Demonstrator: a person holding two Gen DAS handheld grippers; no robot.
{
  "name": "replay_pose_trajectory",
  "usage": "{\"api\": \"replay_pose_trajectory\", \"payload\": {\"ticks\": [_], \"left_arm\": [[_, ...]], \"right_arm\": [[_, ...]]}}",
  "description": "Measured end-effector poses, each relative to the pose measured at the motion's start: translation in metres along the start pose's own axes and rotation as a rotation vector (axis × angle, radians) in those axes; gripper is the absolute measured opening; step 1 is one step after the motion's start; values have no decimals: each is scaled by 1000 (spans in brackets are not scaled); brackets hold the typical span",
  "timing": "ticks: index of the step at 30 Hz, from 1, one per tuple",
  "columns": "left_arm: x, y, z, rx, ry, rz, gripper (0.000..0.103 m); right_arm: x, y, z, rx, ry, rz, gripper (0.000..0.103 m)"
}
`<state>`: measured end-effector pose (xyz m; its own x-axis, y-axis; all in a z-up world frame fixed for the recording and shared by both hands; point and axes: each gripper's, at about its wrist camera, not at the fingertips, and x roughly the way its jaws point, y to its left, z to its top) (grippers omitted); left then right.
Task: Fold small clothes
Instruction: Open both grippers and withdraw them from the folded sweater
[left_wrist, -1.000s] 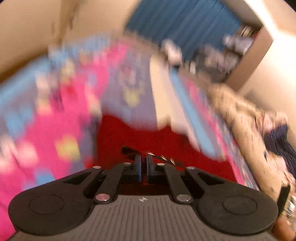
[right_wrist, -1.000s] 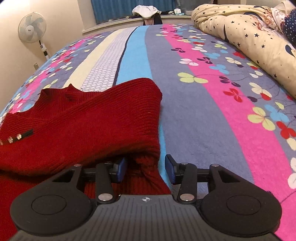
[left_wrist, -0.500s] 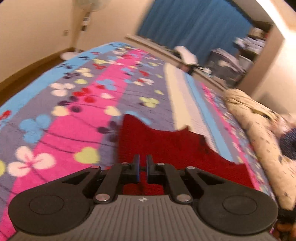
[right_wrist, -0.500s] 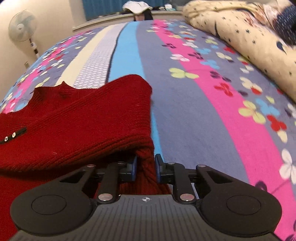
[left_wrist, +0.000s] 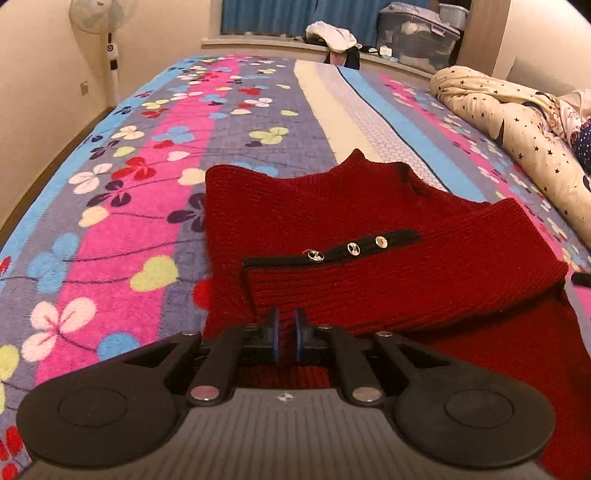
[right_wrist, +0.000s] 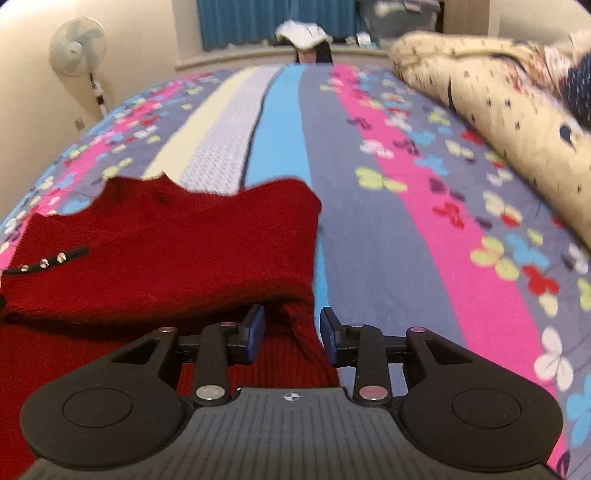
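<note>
A red knit sweater (left_wrist: 332, 206) lies flat on the flowered bedspread (left_wrist: 147, 147). One sleeve is folded across its body, its black cuff (left_wrist: 351, 247) with three buttons facing up. My left gripper (left_wrist: 286, 334) is shut, closing a last sliver, its tips at the sleeve's near edge. Whether it pinches fabric I cannot tell. In the right wrist view the sweater (right_wrist: 184, 229) fills the left half, the cuff (right_wrist: 44, 262) at far left. My right gripper (right_wrist: 291, 332) is opening, with the sweater's right edge loose between its pads.
A rolled cream quilt with stars (left_wrist: 517, 122) lies along the bed's right side. A standing fan (right_wrist: 77, 48) is by the left wall. Clothes (left_wrist: 332, 33) are piled on the far ledge before blue curtains. The bedspread (right_wrist: 406, 221) stretches right of the sweater.
The left view swung from a blur to a steady, lower look at the sweater with the sleeve laid across. The right jaws pinched the sweater's edge, then parted again as the gripper lifted slightly.
</note>
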<state>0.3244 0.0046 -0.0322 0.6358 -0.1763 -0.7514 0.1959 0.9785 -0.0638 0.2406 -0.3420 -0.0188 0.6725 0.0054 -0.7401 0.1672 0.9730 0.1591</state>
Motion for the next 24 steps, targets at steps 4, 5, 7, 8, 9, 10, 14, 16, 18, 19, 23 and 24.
{"api": "replay_pose_trajectory", "payload": {"ticks": [4,5,7,8,9,10,14,16,18,19,23,24], "left_arm": [[-1,-6,-1,37,-1,23,9],[-3,-7,0,43,-2,26,9],[-7,-9,-1,45,-2,26,9],[-7,-8,-1,45,-1,24,9],[-7,-8,-1,45,0,22,9],[-7,-8,0,44,1,21,9],[-7,-6,0,42,3,14,9],[-7,-6,1,39,4,11,9],[-8,-4,1,30,1,7,10],[-10,-3,2,20,-7,4,11],[-21,-2,1,-13,-65,-4,15],[-25,-3,0,-17,-82,-10,15]], "right_arm": [[0,-1,7,40,-46,37,38],[2,-1,8,43,-54,41,39],[6,2,10,33,-74,47,41],[9,4,11,27,-81,46,42],[13,5,11,22,-83,45,43],[17,6,12,20,-79,42,44],[45,6,4,-14,20,-34,54],[49,0,3,30,39,-25,55],[47,-2,3,55,32,-12,55],[45,-2,3,58,23,-9,55],[22,10,2,21,-97,32,56],[17,16,0,9,-124,62,57]]}}
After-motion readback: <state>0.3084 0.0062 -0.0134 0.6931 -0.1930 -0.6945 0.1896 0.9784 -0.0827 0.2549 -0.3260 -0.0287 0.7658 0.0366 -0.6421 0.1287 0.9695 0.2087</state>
